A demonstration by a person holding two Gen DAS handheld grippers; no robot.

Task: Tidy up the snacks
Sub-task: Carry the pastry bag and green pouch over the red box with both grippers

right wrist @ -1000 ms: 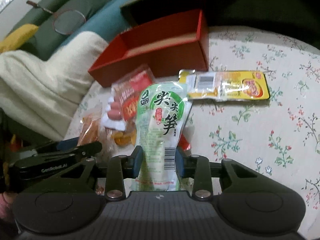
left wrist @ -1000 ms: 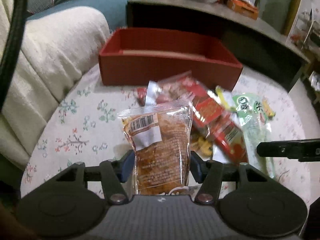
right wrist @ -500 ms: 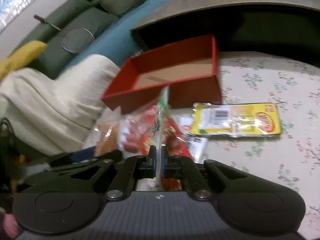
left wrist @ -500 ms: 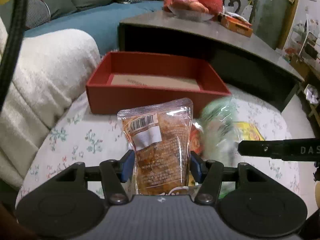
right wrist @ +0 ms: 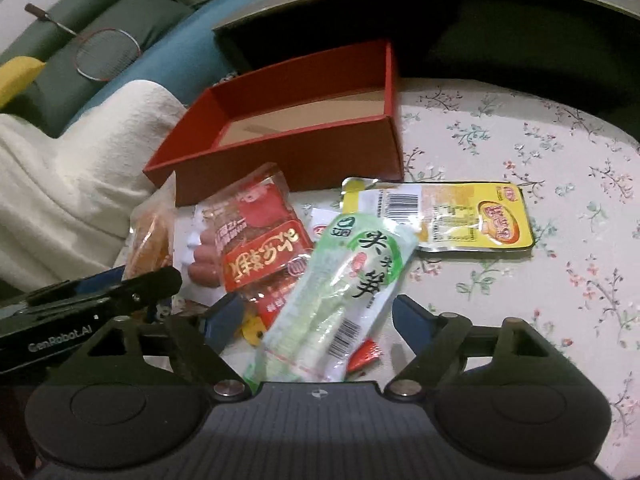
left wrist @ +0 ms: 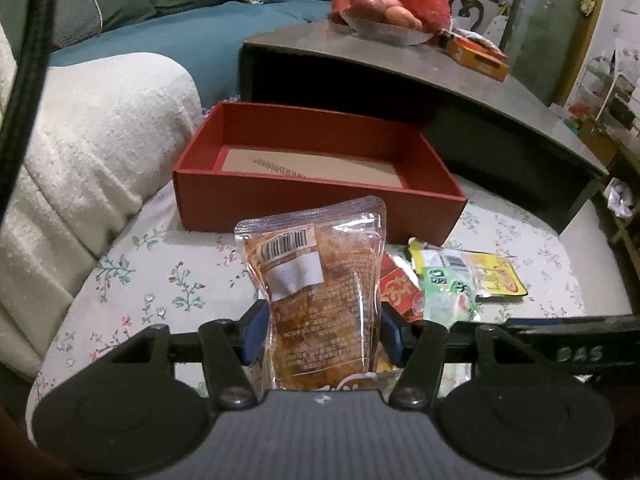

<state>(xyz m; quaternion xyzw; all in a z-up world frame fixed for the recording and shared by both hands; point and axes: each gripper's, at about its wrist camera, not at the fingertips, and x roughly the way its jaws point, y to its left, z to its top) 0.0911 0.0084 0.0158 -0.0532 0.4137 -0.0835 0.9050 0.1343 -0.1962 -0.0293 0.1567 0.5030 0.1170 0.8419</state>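
Note:
My left gripper [left wrist: 322,336] is shut on a clear packet of brown snack [left wrist: 320,296], held upright above the table in front of the empty red box [left wrist: 320,204]. My right gripper [right wrist: 318,320] is open; the green bamboo-shoot packet [right wrist: 344,292] lies tilted between its fingers on the snack pile. The pile holds a red sausage packet [right wrist: 256,240] and a yellow packet [right wrist: 460,216]. The red box [right wrist: 296,148] stands just behind the pile. The left gripper [right wrist: 92,300] shows at the left of the right wrist view.
A floral tablecloth [right wrist: 560,240] covers the round table. A cream blanket [left wrist: 80,160] lies to the left. A dark low table [left wrist: 440,92] stands behind the box, with a bowl of sweet potatoes [left wrist: 384,16] on it. A teal sofa [left wrist: 160,40] is beyond.
My right gripper, shut on the green packet a moment ago, has opened, and the packet now lies on the pile. My left gripper lifted its brown packet higher toward the box.

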